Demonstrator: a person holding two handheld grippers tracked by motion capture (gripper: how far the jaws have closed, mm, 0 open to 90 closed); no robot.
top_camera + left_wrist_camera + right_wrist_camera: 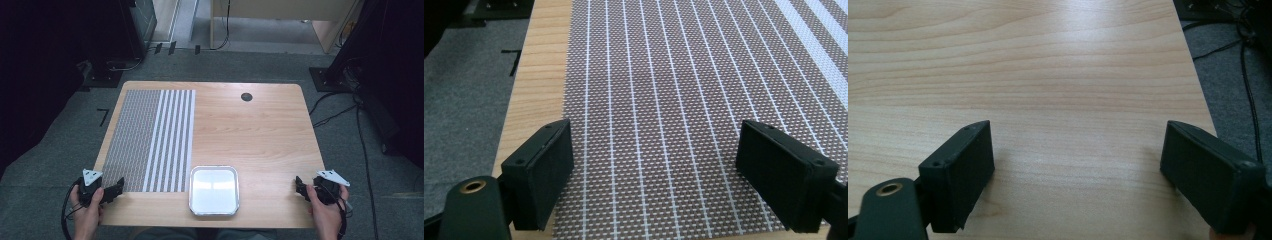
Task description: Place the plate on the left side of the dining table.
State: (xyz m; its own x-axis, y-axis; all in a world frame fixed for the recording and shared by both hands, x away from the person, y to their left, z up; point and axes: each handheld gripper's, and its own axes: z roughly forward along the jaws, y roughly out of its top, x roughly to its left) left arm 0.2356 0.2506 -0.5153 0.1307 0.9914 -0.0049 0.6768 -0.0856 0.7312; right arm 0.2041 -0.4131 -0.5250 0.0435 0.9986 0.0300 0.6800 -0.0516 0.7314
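Two hand-held grippers, left hand-held gripper [116, 189] and right hand-held gripper [300, 187], spread empty beside one tray [192, 172] and one mat [150, 137].

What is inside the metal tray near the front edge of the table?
Nothing visible: the metal tray shows a bare, shiny bottom reflecting light. It sits on the wooden table beside the striped placemat; the wood beneath the tray is covered.

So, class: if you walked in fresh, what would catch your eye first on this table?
Probably the shiny square metal tray at the near edge, bright against the wooden table. Next, the striped woven placemat covering the table's left part. Then the two black tongs, the left tongs over the mat's near corner and the right tongs near the right edge, both open and empty.
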